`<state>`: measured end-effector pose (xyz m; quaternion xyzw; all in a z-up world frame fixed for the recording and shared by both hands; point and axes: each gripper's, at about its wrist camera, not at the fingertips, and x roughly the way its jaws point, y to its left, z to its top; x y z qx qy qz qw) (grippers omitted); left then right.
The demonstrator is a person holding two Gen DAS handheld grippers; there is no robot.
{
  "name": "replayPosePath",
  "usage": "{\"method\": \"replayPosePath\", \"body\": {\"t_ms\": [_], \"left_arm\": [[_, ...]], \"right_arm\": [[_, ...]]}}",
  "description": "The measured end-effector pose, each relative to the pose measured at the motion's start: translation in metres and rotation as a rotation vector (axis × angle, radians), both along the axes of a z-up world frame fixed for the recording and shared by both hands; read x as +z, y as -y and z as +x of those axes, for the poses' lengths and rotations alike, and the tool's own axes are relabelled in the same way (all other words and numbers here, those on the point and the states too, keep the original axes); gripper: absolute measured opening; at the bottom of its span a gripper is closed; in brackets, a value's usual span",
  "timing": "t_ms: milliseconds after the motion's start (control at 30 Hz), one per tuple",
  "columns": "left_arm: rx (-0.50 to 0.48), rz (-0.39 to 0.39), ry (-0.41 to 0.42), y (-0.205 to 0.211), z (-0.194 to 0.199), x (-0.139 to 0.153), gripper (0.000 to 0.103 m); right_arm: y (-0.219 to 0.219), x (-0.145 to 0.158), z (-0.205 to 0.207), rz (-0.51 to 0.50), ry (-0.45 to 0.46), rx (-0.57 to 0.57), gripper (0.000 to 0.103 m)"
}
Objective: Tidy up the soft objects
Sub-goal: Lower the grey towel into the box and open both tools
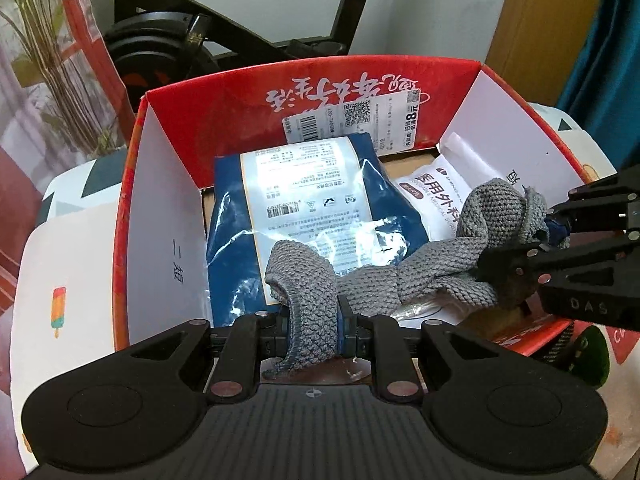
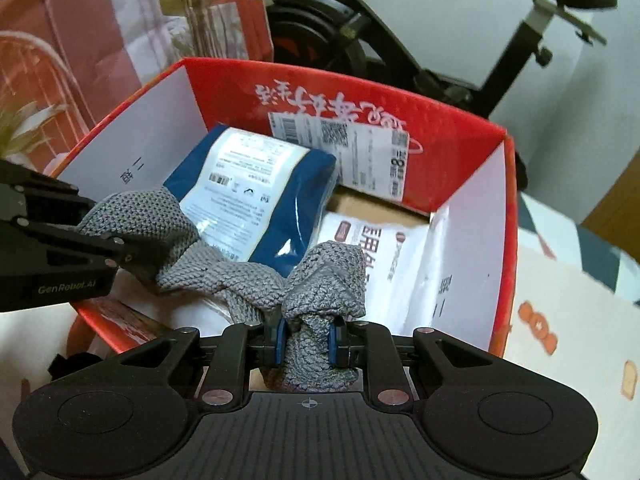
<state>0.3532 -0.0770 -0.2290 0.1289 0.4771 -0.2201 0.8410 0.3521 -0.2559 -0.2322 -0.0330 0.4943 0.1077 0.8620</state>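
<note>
Nearest, the left gripper (image 1: 311, 330) and right gripper (image 2: 308, 344) each pinch one end of a grey knitted cloth (image 1: 384, 276); limp and light, it sags between them over the red cardboard box (image 1: 168, 208), above a blue plastic packet (image 1: 304, 208) and a white mask packet (image 1: 432, 196); gripping the bunched ends suits it.

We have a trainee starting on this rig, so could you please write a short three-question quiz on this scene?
1. True or false: both tongs grip the same grey knitted cloth.
2. Which pack lies under the cloth's middle? A) blue pack B) white mask pack
3. What holds the packs?

Key
1. True: the left tongs and right tongs pinch opposite ends.
2. A.
3. The red cardboard box.
</note>
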Motion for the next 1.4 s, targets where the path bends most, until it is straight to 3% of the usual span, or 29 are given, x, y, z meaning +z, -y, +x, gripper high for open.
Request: {"method": "replayPosePath", "body": {"t_ms": [233,500,667,800,867,900,1067,1167,1233,1300,1400], "left_arm": [[-0.036,-0.013,0.032,-0.002,0.001,0.011,0.041],[-0.021,-0.035,0.09,-0.011,-0.002,0.034,0.041],[0.01,-0.031,0.121,-0.016,-0.004,0.042,0.044],[0.02,-0.029,0.158,-0.019,-0.009,0.052,0.063],[0.022,-0.05,0.177,-0.02,-0.014,0.059,0.064],[0.021,-0.057,0.185,-0.02,-0.016,0.061,0.064],[0.02,-0.074,0.216,-0.02,-0.034,0.071,0.064],[0.035,-0.091,0.232,-0.024,-0.044,0.074,0.069],[0.043,-0.096,0.247,-0.028,-0.052,0.076,0.08],[0.051,-0.094,0.268,-0.031,-0.061,0.077,0.087],[0.067,-0.101,0.292,-0.037,-0.073,0.077,0.09]], "right_arm": [[0.007,-0.005,0.006,0.018,-0.058,-0.039,0.018],[0.008,-0.008,0.014,0.028,-0.114,-0.096,0.019],[0.004,-0.003,0.009,-0.025,-0.084,-0.105,0.027],[0.002,0.009,0.001,-0.027,-0.051,-0.104,0.04],[0.001,0.018,-0.004,-0.025,-0.03,-0.108,0.055],[0.001,0.024,-0.007,-0.025,-0.014,-0.11,0.07],[0.007,0.05,-0.023,-0.003,0.053,-0.128,0.076],[0.011,0.061,-0.036,-0.006,0.094,-0.138,0.09],[0.011,0.065,-0.045,-0.014,0.11,-0.144,0.102],[0.012,0.068,-0.054,-0.016,0.123,-0.151,0.102],[0.011,0.071,-0.069,-0.025,0.151,-0.152,0.103]]}}
